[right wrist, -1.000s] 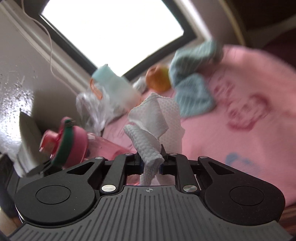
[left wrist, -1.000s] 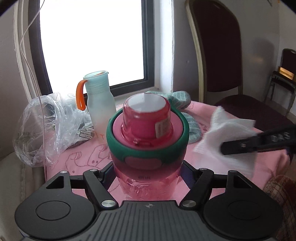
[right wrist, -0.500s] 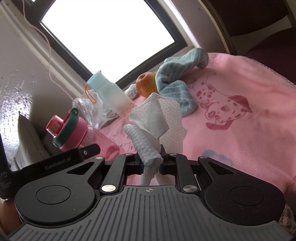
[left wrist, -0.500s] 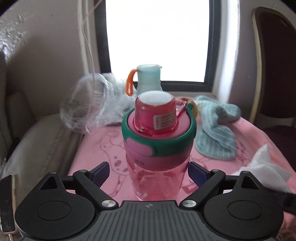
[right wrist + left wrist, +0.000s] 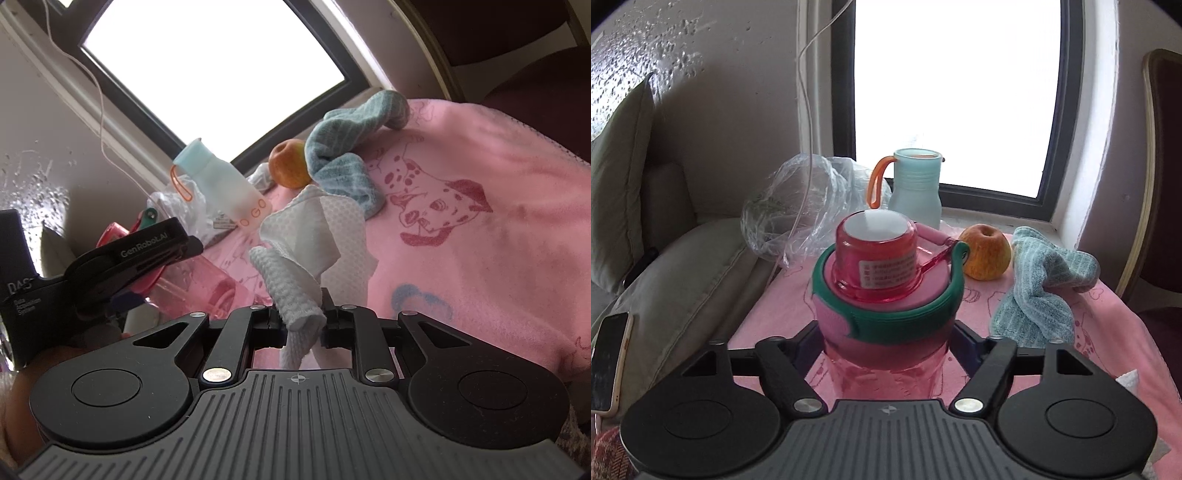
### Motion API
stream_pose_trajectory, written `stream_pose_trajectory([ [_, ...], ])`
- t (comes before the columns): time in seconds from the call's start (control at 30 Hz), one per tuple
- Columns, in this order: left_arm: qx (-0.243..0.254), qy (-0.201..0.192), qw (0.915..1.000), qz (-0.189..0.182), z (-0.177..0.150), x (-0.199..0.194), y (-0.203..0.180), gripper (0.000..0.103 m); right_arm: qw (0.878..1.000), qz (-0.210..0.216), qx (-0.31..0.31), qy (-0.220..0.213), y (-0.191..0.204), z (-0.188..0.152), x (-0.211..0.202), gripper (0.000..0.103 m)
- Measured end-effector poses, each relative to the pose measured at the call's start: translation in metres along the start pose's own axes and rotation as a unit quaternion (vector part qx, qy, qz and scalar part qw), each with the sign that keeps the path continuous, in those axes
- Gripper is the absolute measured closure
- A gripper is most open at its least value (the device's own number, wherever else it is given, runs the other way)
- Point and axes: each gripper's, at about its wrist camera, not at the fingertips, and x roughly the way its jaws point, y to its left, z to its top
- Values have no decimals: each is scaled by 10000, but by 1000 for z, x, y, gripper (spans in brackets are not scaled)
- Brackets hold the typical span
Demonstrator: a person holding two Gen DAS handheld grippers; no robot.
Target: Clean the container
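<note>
A pink bottle [image 5: 882, 295] with a green-rimmed lid and a red cap stands upright on the pink blanket [image 5: 783, 306]. My left gripper [image 5: 886, 347] is shut on the bottle's body just below the lid. In the right wrist view the bottle [image 5: 192, 291] shows at the left, partly hidden behind the left gripper [image 5: 129, 258]. My right gripper [image 5: 301, 325] is shut on a crumpled white paper towel [image 5: 314, 240] and holds it above the blanket [image 5: 480, 258], to the right of the bottle and apart from it.
A frosted bottle with a pale blue lid and orange loop [image 5: 916, 184], a clear plastic bag [image 5: 801, 210], an apple [image 5: 986, 254] and a blue-green cloth [image 5: 1041, 291] lie near the window. A sofa with a phone [image 5: 607, 365] is on the left, a dark chair [image 5: 1167, 184] on the right.
The left gripper has turned left with the bottle, so the apple and sofa now show. It opened around the bottle briefly and is shut on it again. The right gripper still holds the towel.
</note>
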Motion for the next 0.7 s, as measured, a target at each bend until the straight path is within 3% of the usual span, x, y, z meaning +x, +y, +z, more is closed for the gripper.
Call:
stream_pose_trajectory([
  [0.17,184,-57,9995,-254,-3,0,6,32,10000,0,-75,14,5,-1,1,81],
  [0.4,740,-213,9899,-1189,-11,-1,36,32,9999,-11,-118,15,10,-1,0,81],
  [0.53,1060,-291,9760,-1881,-16,-1,61,32,9999,11,-147,17,17,-1,1,81],
  [0.7,1514,-403,9507,-2676,-24,-5,93,32,9994,201,-261,47,29,-1,5,81],
])
